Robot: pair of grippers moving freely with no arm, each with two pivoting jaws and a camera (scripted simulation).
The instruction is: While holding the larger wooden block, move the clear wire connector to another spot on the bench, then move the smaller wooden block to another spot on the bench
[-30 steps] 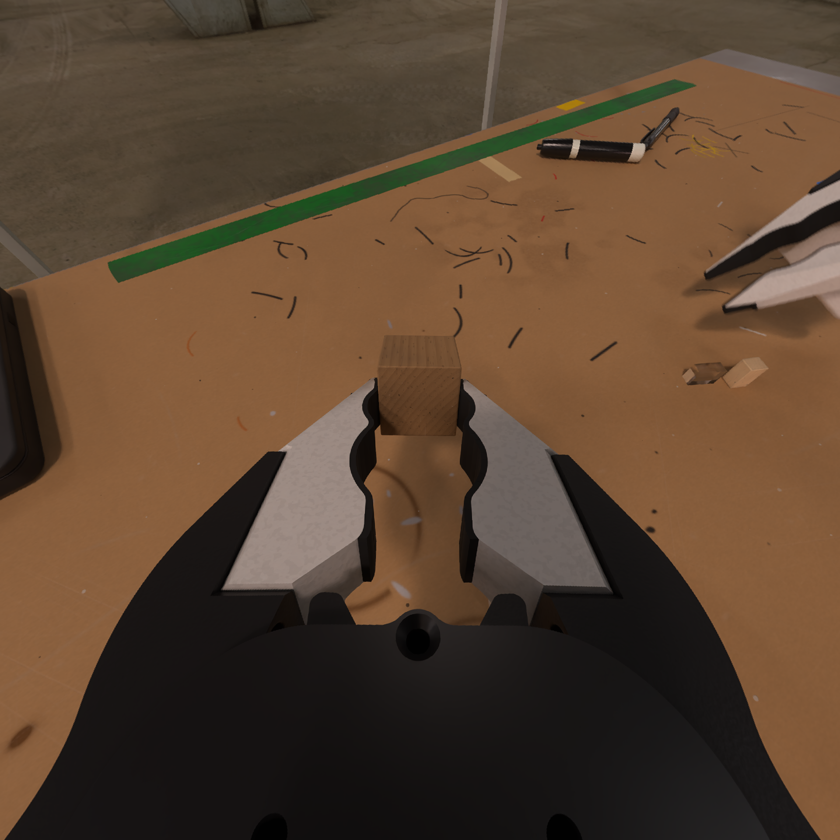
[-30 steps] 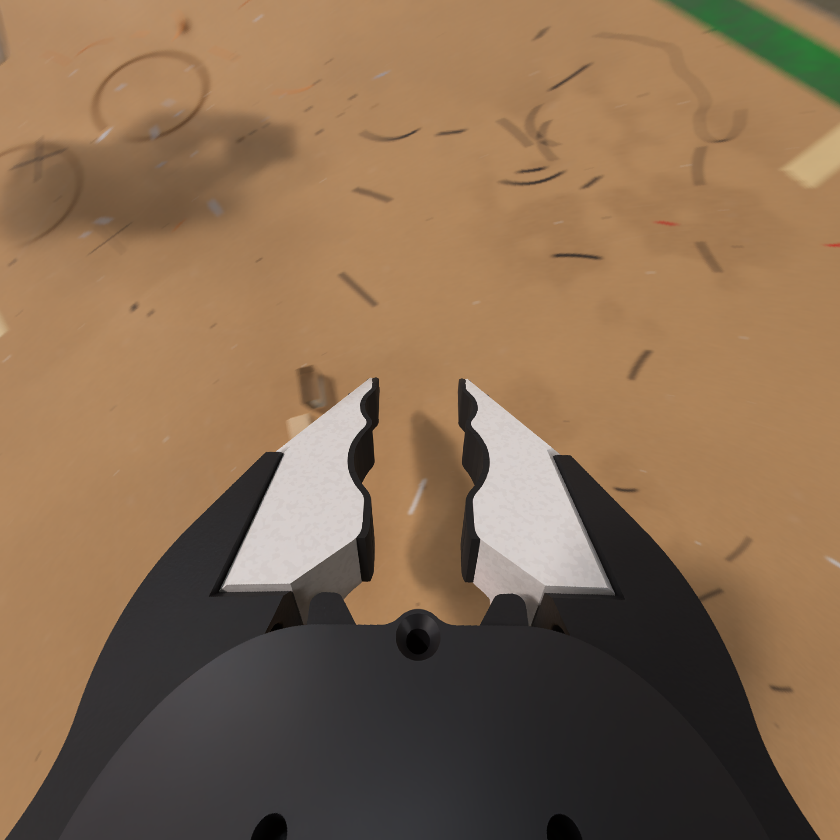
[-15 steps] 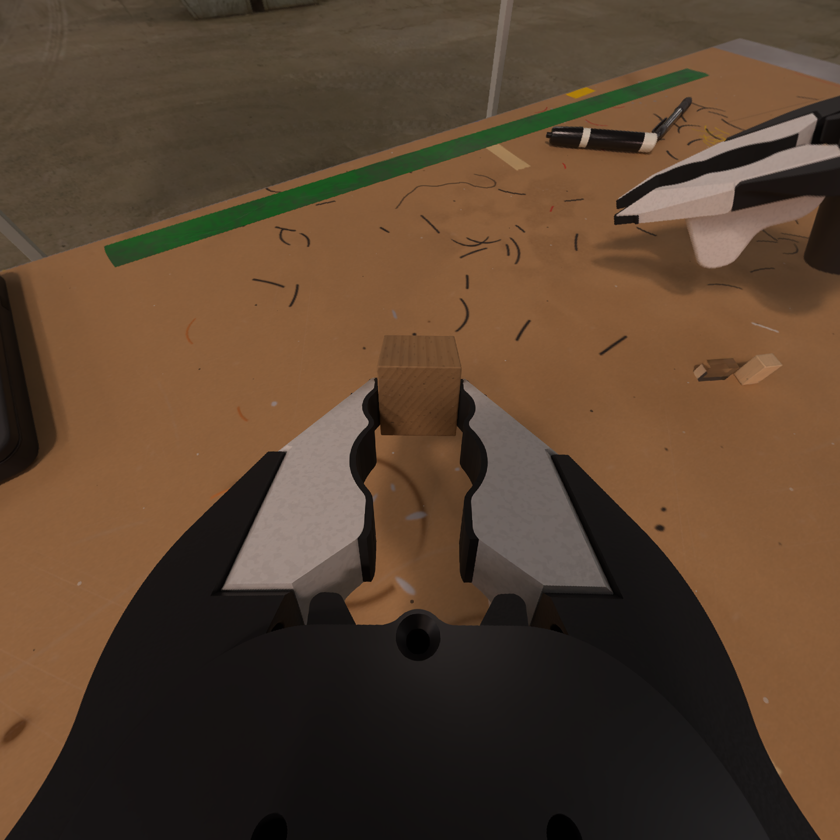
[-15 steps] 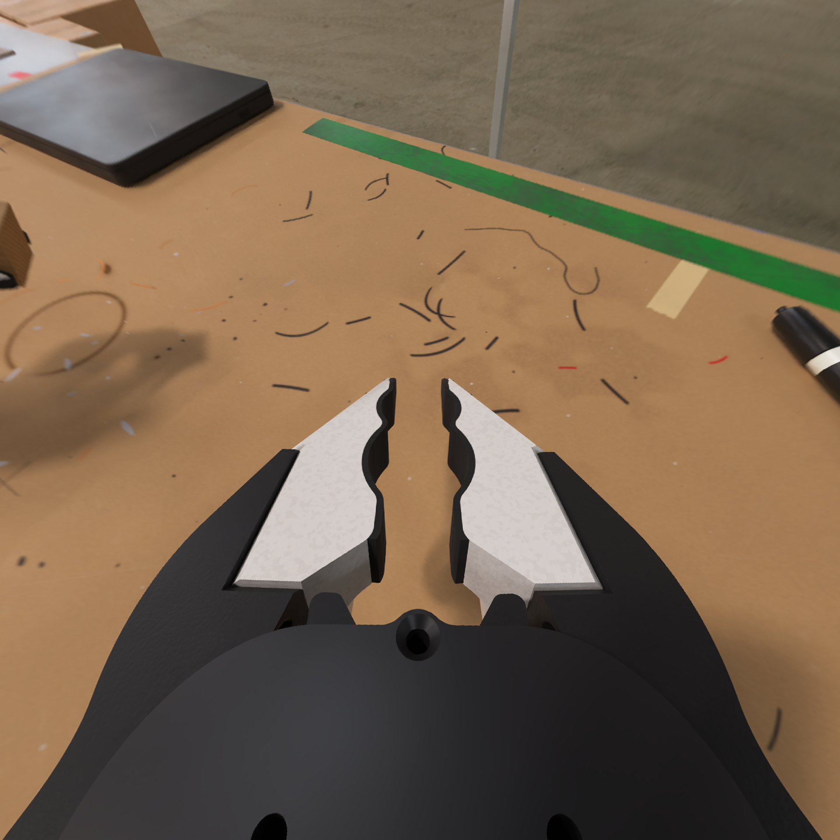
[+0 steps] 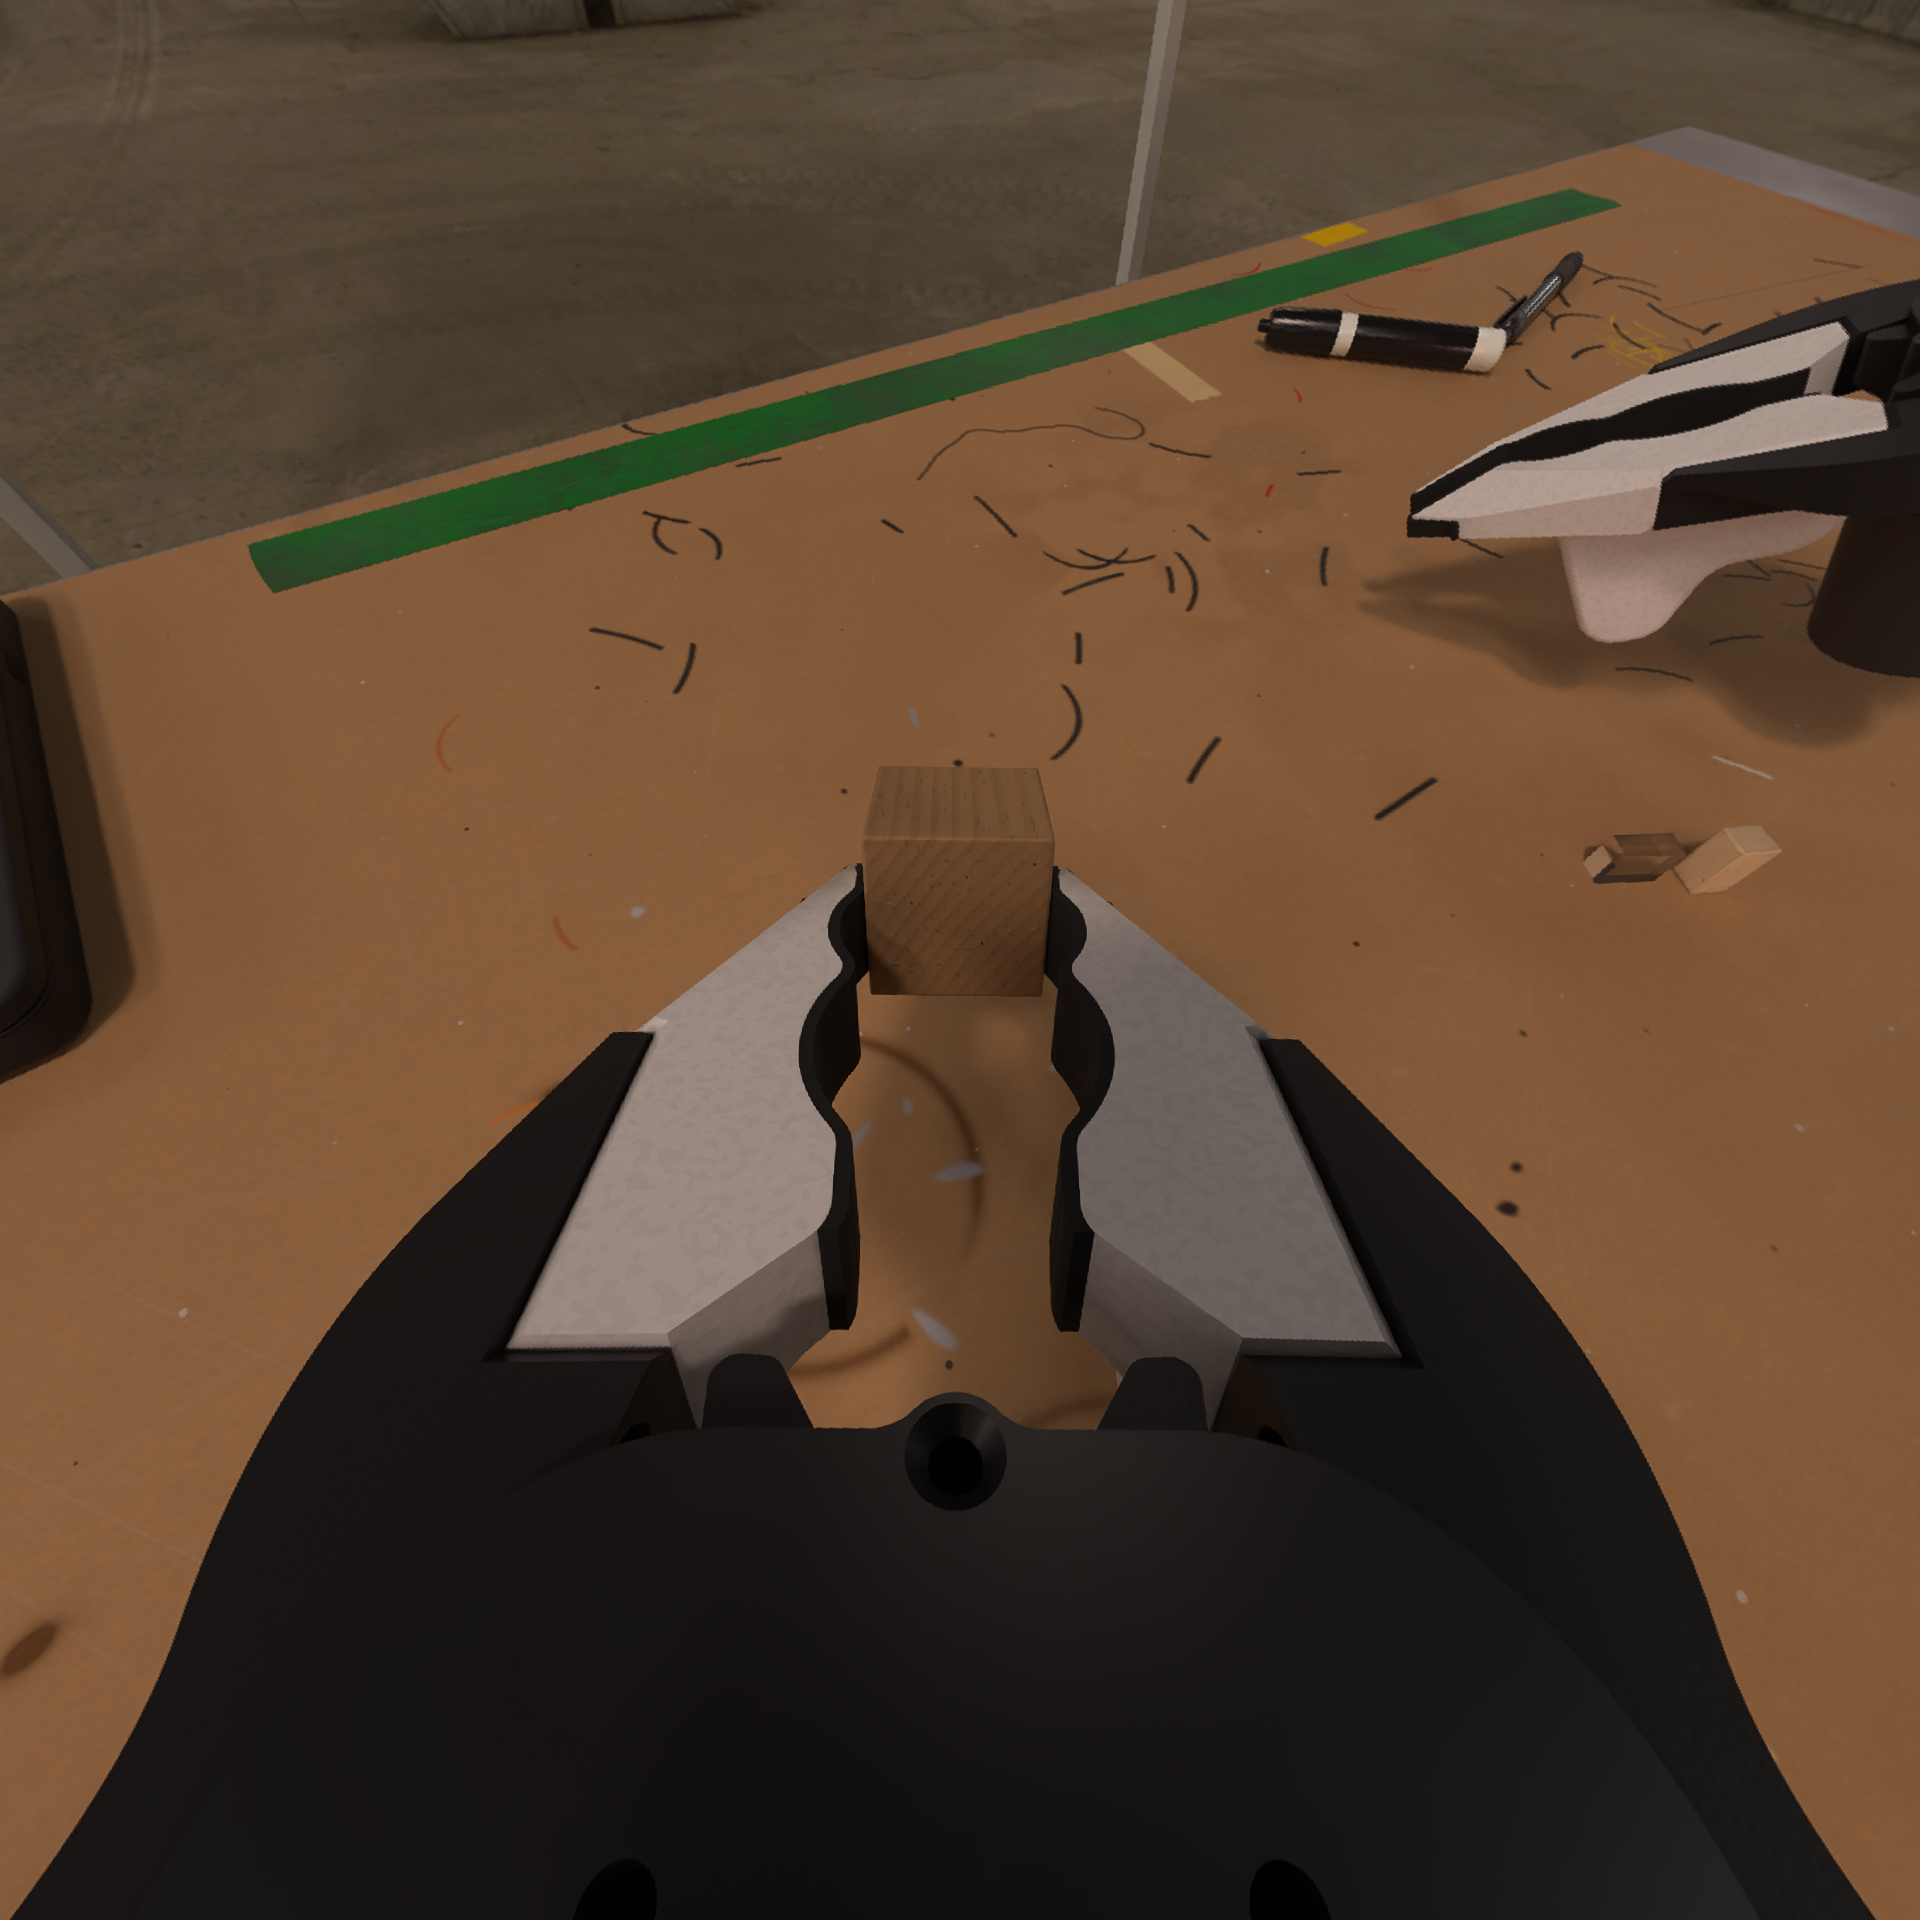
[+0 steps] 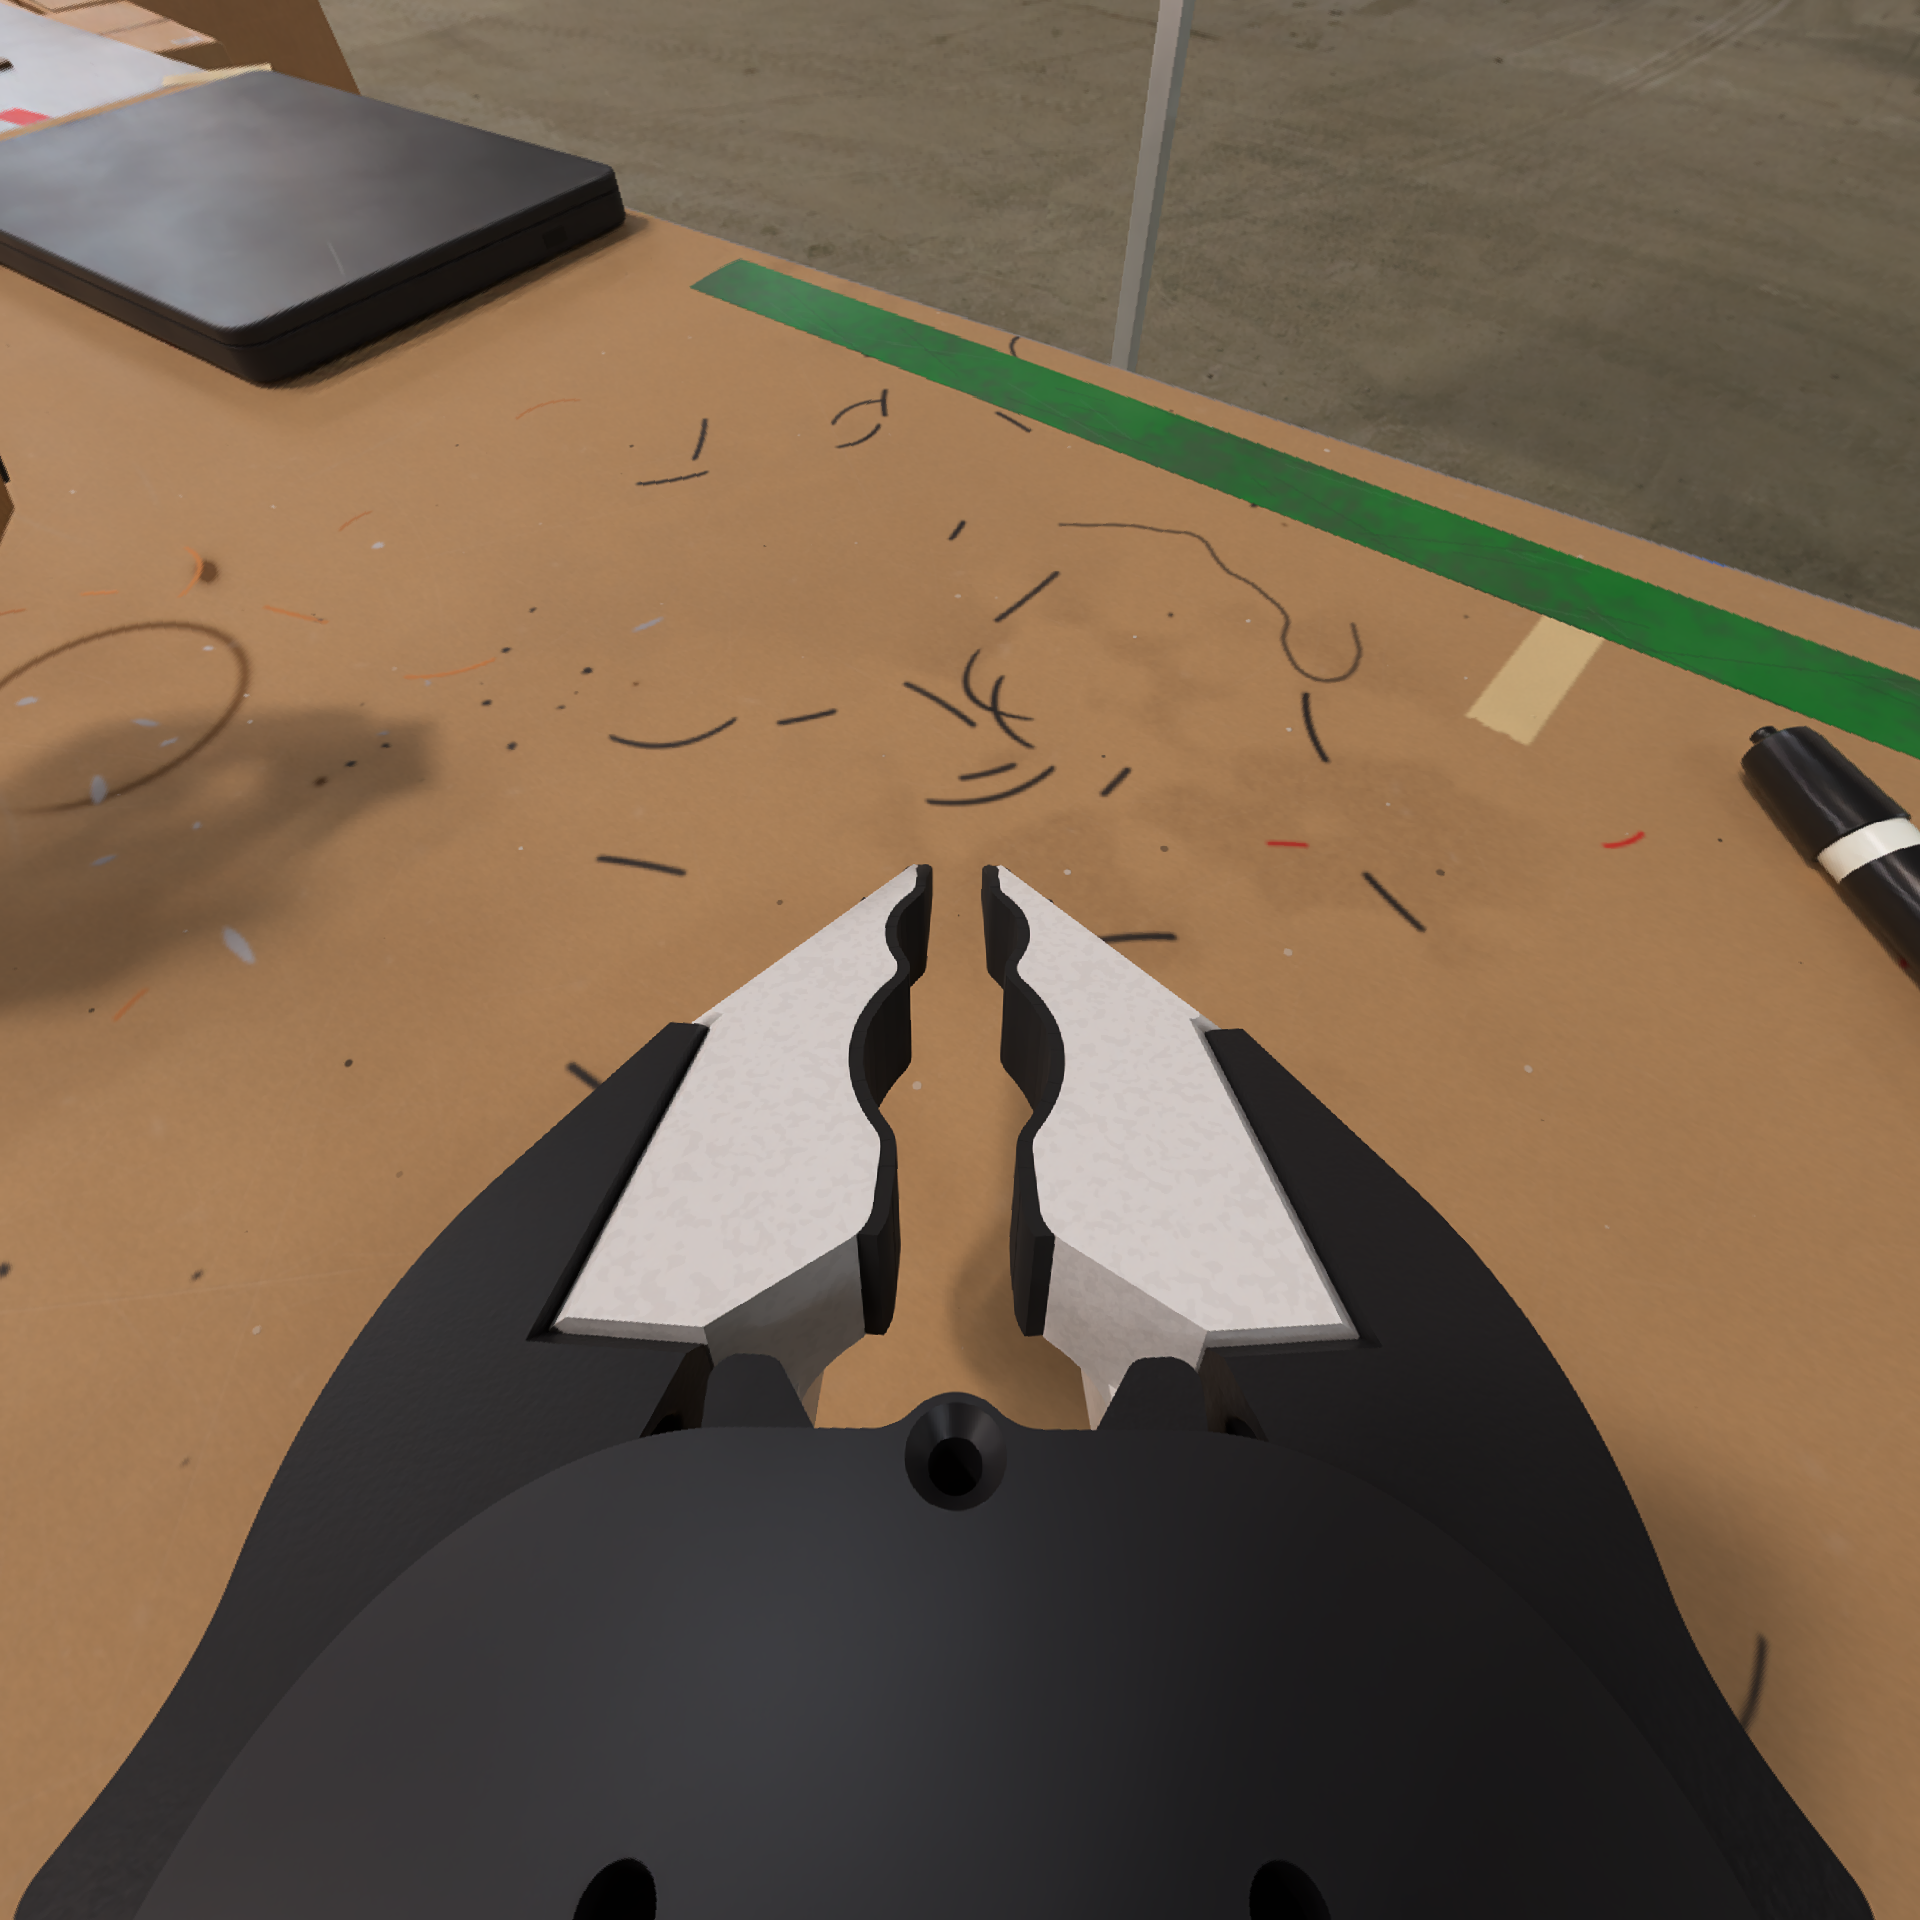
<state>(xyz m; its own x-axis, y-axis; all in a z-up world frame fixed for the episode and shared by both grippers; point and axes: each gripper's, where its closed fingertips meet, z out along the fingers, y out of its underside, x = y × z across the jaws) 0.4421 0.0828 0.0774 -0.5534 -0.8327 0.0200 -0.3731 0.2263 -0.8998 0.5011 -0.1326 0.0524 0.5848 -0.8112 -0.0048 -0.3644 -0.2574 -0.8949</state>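
A brown bench (image 5: 312, 1039) fills both views, scattered with short black wire clippings, with a long green tape strip (image 5: 914, 384) running along its far edge and grey concrete floor beyond. In the left wrist view, the left gripper (image 5: 956, 883) is closed on the larger wooden block (image 5: 956, 883), a cube held between its two fingertips, with one fingertip pressed against each side face. To the right of it, well apart, the clear connector (image 5: 1636, 857) lies on the bench, touching or just beside the small block (image 5: 1730, 857), a pale wooden piece on its right. Further back on the right, the right gripper (image 5: 1429, 520) hovers above the bench with its shadow beneath it, fingers pointing left. Behind it, near the tape, lie a black marker (image 5: 1382, 338) with white bands and a thin black pen (image 5: 1543, 291). A dark object shows partly at the left edge. In the right wrist view, the right gripper (image 6: 956, 883) holds nothing, and its fingers stand narrowly apart, with a slim gap between the tips. Bare bench lies ahead of it. A flat black case (image 6: 281, 218) rests at far left, and the marker (image 6: 1839, 831) pokes in at the right edge, close to a short tan tape piece (image 6: 1532, 681).
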